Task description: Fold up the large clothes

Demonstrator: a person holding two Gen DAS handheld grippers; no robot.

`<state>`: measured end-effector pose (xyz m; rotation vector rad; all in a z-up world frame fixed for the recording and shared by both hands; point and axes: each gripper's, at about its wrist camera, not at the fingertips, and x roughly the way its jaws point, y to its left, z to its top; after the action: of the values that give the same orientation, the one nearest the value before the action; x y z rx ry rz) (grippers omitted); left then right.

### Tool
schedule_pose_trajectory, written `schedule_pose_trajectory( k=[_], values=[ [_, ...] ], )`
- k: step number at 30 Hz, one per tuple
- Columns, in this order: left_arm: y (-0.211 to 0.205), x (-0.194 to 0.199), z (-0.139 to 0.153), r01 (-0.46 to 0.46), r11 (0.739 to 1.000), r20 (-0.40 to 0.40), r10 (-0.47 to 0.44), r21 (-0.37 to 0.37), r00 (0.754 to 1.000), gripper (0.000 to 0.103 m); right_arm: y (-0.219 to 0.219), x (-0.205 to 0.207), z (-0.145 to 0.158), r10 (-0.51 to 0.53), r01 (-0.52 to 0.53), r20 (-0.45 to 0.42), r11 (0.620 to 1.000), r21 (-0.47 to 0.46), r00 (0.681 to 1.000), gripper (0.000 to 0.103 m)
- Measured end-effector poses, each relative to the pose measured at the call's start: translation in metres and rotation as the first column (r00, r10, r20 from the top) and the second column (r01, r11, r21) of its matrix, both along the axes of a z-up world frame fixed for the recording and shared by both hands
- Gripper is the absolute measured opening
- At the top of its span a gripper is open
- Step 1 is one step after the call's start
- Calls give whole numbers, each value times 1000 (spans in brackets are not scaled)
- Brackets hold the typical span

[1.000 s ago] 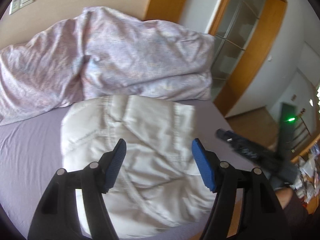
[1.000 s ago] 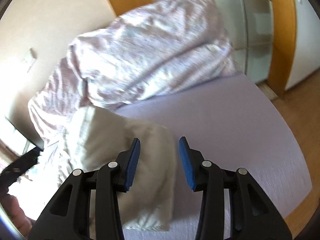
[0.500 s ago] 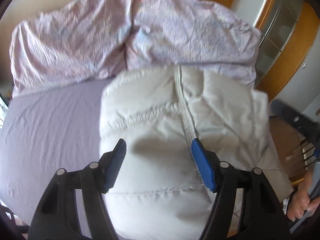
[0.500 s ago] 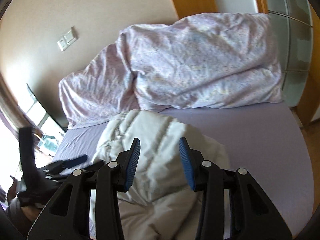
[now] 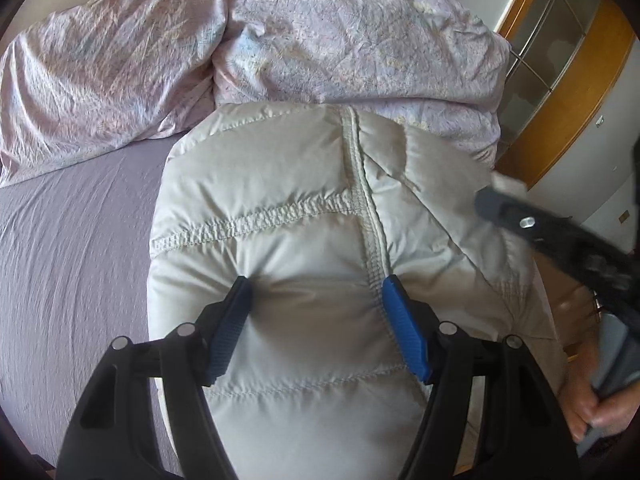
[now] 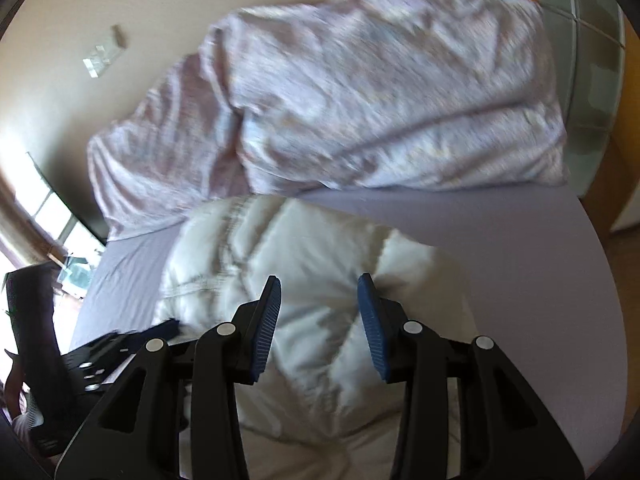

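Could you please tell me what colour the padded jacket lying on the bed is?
The jacket is off-white, clearest in the left wrist view.

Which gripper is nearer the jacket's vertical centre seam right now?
Left. The left gripper presses open jaws into the jacket, one beside the seam. The right gripper is over a plain panel.

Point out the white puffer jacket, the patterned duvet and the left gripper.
white puffer jacket [image 5: 288, 184], left wrist view, on the quilted panel above the horizontal seam.
patterned duvet [image 5: 340, 40], left wrist view, on its crumpled top, behind the jacket.
left gripper [image 5: 316, 312], left wrist view, midway between the open blue-padded fingertips pressing into the jacket.
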<state>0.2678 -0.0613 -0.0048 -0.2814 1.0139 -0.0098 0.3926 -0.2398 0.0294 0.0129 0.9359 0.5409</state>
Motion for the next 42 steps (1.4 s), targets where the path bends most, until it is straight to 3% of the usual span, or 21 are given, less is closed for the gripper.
schedule_pose_trajectory(
  k=[7, 14, 20, 27, 42],
  values=[
    [11, 1, 10, -17, 1000, 29, 17, -7, 999, 67, -15, 12, -44, -60, 58, -52, 998, -33, 997, 41],
    [18, 10, 8, -36, 999, 31, 35, 27, 999, 67, -14, 18, -60, -61, 58, -79, 998, -41, 995, 41],
    [14, 19, 3, -33, 995, 39, 30, 90, 999, 70, -12, 21, -70, -62, 58, -71, 997, -57, 996, 42],
    [2, 24, -13, -16, 984, 66, 5, 176, 998, 81, -12, 23, -76, -69, 66, -53, 996, -55, 996, 42],
    [1, 24, -42, -21, 978, 111, -2, 207, 994, 92, -9, 25, -85, -74, 73, -12, 997, -34, 997, 42]
  ],
)
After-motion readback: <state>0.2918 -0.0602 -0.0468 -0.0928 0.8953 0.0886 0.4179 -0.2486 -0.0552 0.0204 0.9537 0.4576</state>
